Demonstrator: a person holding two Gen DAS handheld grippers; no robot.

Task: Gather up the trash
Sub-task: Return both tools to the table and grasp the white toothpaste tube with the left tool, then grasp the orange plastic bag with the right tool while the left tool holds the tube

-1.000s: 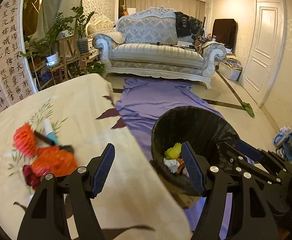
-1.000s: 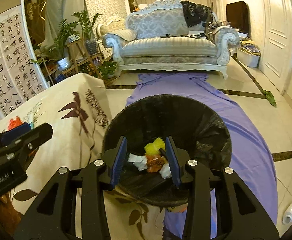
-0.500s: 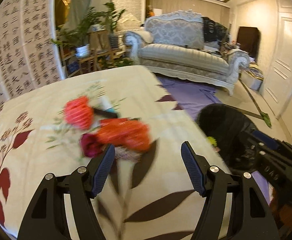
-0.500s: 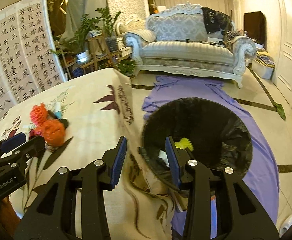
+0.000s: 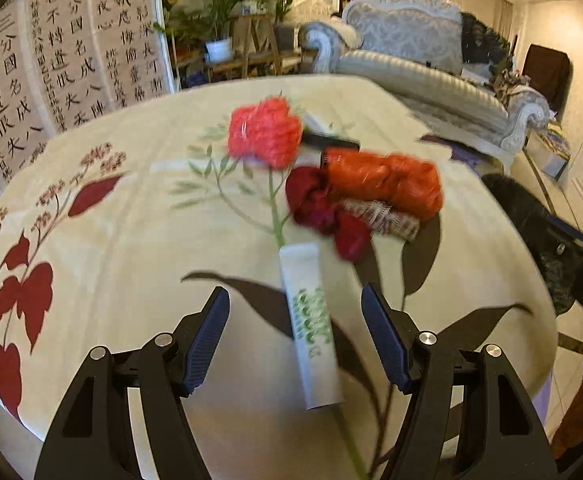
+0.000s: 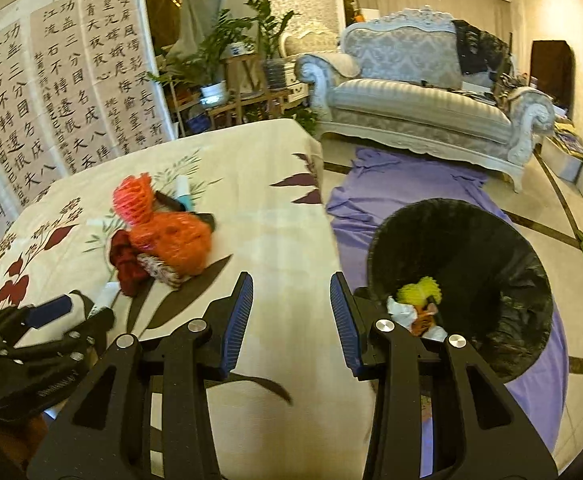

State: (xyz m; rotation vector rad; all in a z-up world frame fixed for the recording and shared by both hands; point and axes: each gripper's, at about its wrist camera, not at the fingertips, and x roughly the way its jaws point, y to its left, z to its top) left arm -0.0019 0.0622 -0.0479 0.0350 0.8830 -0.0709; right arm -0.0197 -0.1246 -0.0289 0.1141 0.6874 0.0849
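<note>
A white tube with green print (image 5: 312, 328) lies on the flowered tablecloth (image 5: 131, 216), between the open fingers of my left gripper (image 5: 295, 336). Beyond it lies a trash pile: an orange net bag (image 5: 387, 184), a red-pink net ball (image 5: 265, 132), a dark red cloth scrap (image 5: 323, 212) and a black item (image 5: 331, 142). The pile also shows in the right wrist view (image 6: 171, 236). My right gripper (image 6: 291, 316) is open and empty over the table's right edge. The black-lined trash bin (image 6: 491, 264) stands on the floor to its right and holds yellow, white and orange scraps (image 6: 415, 304).
A purple cloth (image 6: 403, 188) covers the floor by the bin. A grey sofa (image 6: 419, 96) stands at the back, plants on wooden stands (image 6: 227, 76) at the back left, a calligraphy screen (image 6: 51, 100) on the left. A white door is at the right.
My left gripper has swung left from the bin to over the table, and the white tube now lies between its fingers. My right gripper has also shifted left, toward the table edge.
</note>
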